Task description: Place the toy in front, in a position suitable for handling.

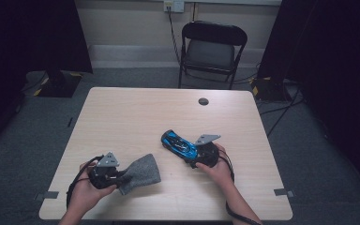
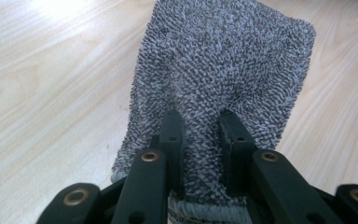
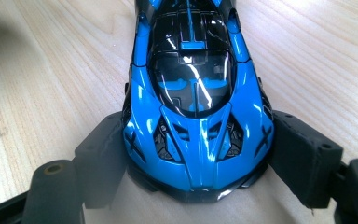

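A grey nubby cloth (image 1: 142, 172) lies on the wooden table (image 1: 136, 112) near its front left. My left gripper (image 1: 120, 180) is shut on the cloth's near edge; in the left gripper view the cloth (image 2: 223, 70) bunches between the two black jaws of the left gripper (image 2: 200, 126). A blue and black toy sports car (image 1: 179, 145) rests on the table right of centre. My right gripper (image 1: 191, 157) is shut on the car's near end; in the right gripper view the car (image 3: 196, 93) sits between the pads (image 3: 303, 156), both pressing its sides.
A black folding chair (image 1: 212, 51) stands beyond the table's far edge. A round dark cable port (image 1: 203, 101) sits near the far edge. Cables and stand bases lie on the floor at both sides. Bare tabletop stretches across the far and left parts.
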The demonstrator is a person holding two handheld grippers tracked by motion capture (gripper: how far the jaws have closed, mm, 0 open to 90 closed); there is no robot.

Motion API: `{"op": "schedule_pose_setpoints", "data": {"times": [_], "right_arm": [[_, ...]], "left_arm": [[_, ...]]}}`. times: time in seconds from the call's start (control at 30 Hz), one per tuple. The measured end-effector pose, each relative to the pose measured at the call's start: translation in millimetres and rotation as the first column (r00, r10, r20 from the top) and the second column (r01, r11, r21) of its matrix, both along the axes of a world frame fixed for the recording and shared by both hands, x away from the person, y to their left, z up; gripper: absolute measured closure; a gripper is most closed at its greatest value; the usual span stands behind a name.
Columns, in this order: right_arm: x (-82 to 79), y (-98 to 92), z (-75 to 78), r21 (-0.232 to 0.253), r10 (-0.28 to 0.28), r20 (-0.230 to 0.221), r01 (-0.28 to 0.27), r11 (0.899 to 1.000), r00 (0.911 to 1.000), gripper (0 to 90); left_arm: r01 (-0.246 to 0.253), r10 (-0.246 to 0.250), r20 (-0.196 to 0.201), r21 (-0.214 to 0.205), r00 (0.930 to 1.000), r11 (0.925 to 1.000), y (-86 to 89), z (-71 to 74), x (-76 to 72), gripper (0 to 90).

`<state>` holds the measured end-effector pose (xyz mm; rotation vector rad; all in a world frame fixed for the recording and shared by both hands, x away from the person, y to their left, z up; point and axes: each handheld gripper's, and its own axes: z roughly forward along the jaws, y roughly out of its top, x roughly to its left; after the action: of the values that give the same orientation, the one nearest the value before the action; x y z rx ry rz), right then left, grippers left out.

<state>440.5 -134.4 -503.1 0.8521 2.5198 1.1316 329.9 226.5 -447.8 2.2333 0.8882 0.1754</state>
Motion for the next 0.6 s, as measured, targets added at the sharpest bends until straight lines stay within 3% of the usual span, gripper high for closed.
{"op": "schedule_pose_setpoints", "data": {"times": [0.17, 0.6], "right_arm": [[0.0, 0.0, 0.0, 0.0, 0.0, 0.0, 0.0, 1.0, 1.0, 24.4], [0.1, -0.1, 0.0, 0.0, 0.0, 0.0, 0.0, 1.0, 1.0, 24.4]], "left_arm": [[-0.005, 0.005, 0.01, -0.009, 0.9999, 0.9999, -4.6, 3.3, 3.9, 74.3], [-0.006, 0.006, -0.009, -0.033, 0.9999, 0.9994, -22.0, 8.9, 24.7, 74.4]]}}
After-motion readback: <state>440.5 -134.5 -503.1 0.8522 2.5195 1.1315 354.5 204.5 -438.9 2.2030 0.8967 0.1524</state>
